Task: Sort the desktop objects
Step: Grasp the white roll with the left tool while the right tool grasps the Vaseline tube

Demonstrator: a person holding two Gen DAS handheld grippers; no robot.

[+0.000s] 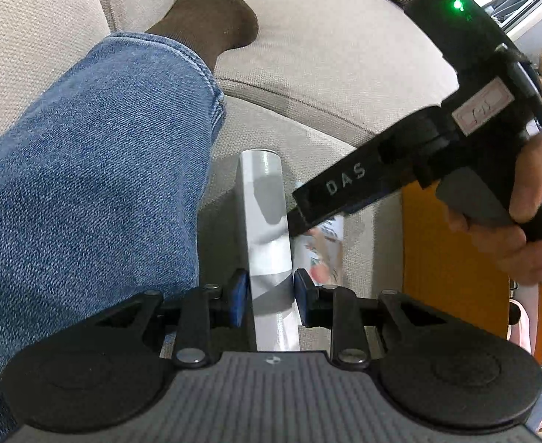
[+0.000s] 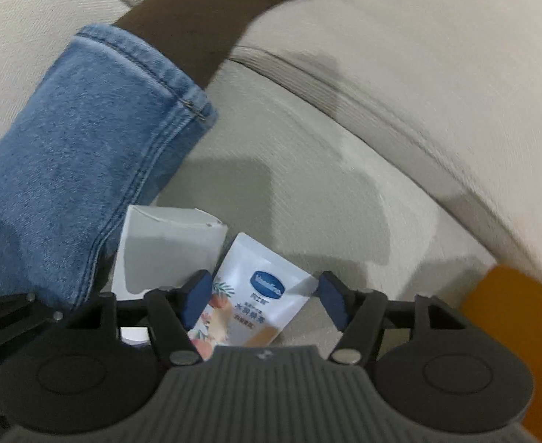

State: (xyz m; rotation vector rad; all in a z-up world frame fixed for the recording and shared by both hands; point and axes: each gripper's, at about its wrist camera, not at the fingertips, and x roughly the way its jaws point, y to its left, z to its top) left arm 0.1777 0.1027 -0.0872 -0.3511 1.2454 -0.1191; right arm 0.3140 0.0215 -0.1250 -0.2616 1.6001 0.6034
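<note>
In the left wrist view my left gripper point(image 1: 271, 297) is shut on a long white carton box point(image 1: 267, 229), its blue pads pressed on both sides. The box also shows in the right wrist view point(image 2: 167, 251), left of my right gripper. My right gripper point(image 2: 265, 301) is open, its blue pads on either side of a white Vaseline tube point(image 2: 256, 295) that lies on the beige sofa cushion point(image 2: 308, 170); the pads stand apart from the tube. In the left wrist view the right gripper's black body point(image 1: 400, 162) reaches in from the right, over the tube point(image 1: 324, 251).
A person's leg in blue jeans point(image 1: 97, 184) with a dark sock point(image 1: 212, 11) lies on the sofa at the left. An orange table edge point(image 1: 441, 258) is at the right. The sofa back point(image 1: 326, 37) rises behind.
</note>
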